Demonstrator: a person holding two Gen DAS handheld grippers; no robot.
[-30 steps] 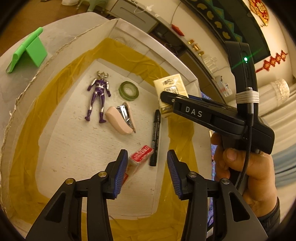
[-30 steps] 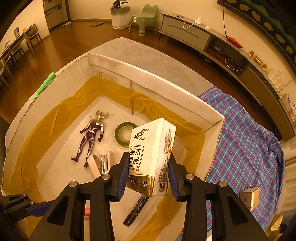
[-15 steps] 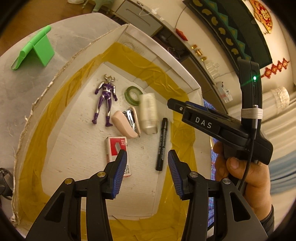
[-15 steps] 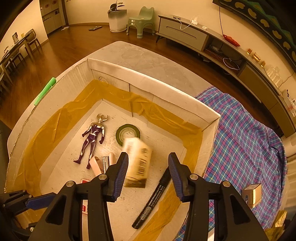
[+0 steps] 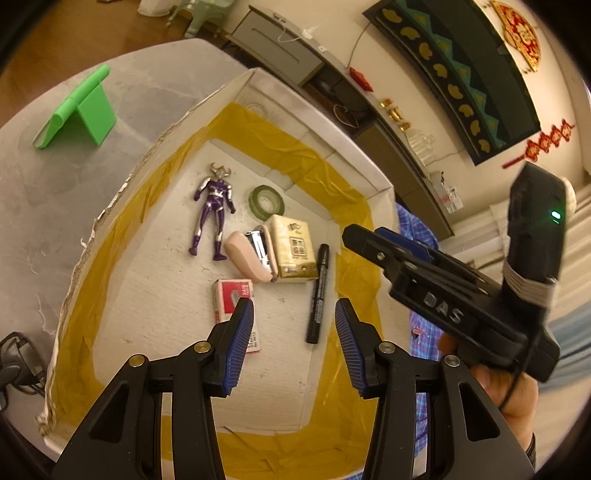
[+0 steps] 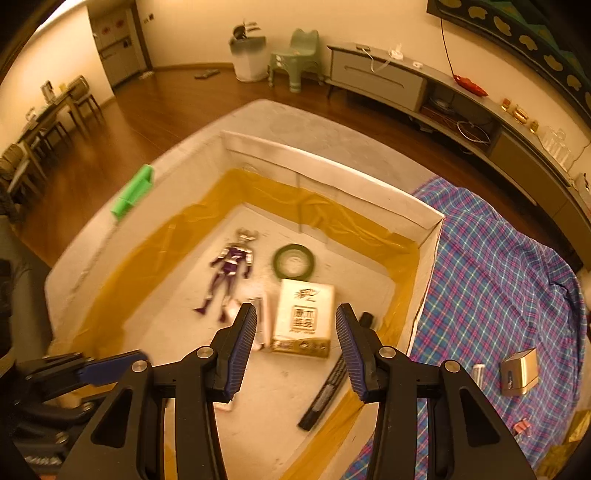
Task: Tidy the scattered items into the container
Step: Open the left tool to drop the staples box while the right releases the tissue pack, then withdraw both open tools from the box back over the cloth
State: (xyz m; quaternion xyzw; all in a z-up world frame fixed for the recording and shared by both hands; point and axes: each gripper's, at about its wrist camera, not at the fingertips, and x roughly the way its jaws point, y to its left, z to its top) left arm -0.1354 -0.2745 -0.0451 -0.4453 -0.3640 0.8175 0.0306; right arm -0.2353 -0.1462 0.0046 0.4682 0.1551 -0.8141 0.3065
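Right gripper (image 6: pixel 295 347): jaws apart, nothing gripped; tissue pack (image 6: pixel 304 317) lies flat in box (image 6: pixel 332 166). Left gripper (image 5: pixel 294 343): jaws apart, empty. Only left view shows staple box (image 5: pixel 232 295); only right view shows plaid cloth (image 6: pixel 498 266) w/ small items.

A home living room: low media cabinet (image 6: pixel 376 79), dining chairs (image 6: pixel 22 162), red wall ornaments (image 5: pixel 522 35).

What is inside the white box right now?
In the white box: purple figure, green tape roll, pink stapler, tissue pack, black marker, staples box, partly hidden by the left gripper.
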